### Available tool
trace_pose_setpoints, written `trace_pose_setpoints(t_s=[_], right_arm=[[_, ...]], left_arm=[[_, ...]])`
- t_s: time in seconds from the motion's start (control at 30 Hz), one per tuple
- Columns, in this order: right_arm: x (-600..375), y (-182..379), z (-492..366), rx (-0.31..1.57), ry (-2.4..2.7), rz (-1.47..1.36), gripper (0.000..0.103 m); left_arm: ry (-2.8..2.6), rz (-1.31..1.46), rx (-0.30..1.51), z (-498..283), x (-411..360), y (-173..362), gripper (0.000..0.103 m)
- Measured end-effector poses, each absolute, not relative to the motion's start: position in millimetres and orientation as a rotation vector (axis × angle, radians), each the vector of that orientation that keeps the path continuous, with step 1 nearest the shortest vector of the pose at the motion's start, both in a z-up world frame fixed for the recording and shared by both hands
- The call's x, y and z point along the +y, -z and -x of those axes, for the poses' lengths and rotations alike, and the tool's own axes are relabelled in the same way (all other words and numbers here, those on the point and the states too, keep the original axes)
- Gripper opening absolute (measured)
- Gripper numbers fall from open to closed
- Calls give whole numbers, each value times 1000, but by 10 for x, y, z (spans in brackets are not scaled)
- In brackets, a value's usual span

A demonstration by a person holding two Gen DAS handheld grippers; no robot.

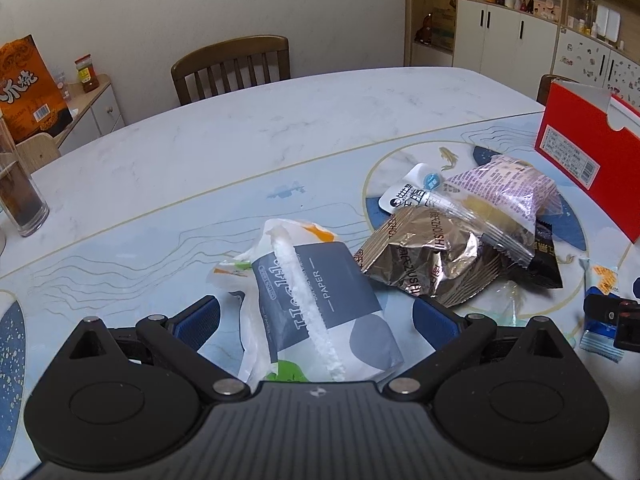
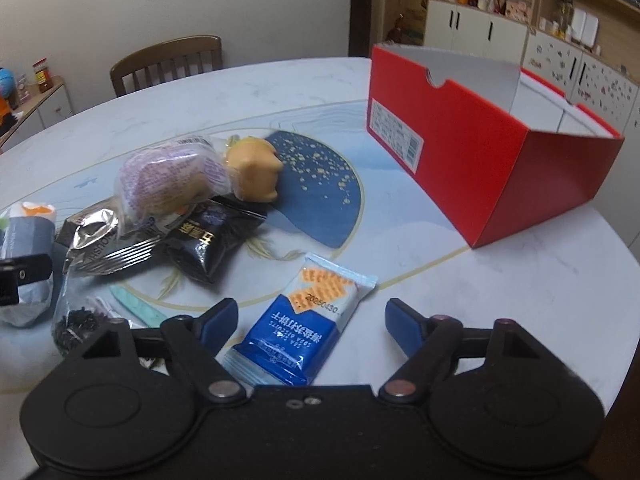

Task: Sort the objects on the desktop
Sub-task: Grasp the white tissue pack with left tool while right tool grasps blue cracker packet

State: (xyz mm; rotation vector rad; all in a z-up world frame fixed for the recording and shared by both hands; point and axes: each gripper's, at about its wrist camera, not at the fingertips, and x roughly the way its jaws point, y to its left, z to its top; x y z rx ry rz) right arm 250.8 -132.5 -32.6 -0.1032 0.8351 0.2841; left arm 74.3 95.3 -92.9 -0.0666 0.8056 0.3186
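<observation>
Both grippers over the table (image 1: 240,128), pitched down at the clutter, each lined up on its own packet.

Left gripper (image 1: 316,316): jaws spread wide, released. Tissue pack (image 1: 320,300) lying lengthwise between the blue pads, seam up, no pad contact visible. Straddled like that presumably so a straight close takes it across the narrow width.

Right gripper (image 2: 312,320): jaws apart, nothing clamped. Blue biscuit packet (image 2: 308,320) flat on the table between the fingers, nearer the left pad, clear gap on the right side. Not yet gripped.

Red box (image 2: 500,152) at 1 o'clock from the right gripper, well apart, lid off, open side up; likely the drop target, nothing visible inside from here.

Rest of the pile at 10 to 11 o'clock in the right view: silver foil bag (image 2: 96,240), black packet (image 2: 208,244), purple wrapped cake (image 2: 172,180) stacked on them, orange toy (image 2: 256,176) just beside it toward the box. Loose overlap, so lifting from the edges first avoids dragging neighbours.

Small bag of dark bits (image 2: 76,324) and a pale green strip (image 2: 140,308) at 9 o'clock by the right gripper's left finger.

Sorting barely begun, judging by everything on the table outside the box.
</observation>
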Motion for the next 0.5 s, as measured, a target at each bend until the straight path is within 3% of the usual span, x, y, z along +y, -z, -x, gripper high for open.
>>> trace_pose_setpoints(t_s=[0.5], right_arm=[[-1319,420,-2595,881,-256,93,74]], left_arm=[[-332,123,862,-788,1086,1140,103]])
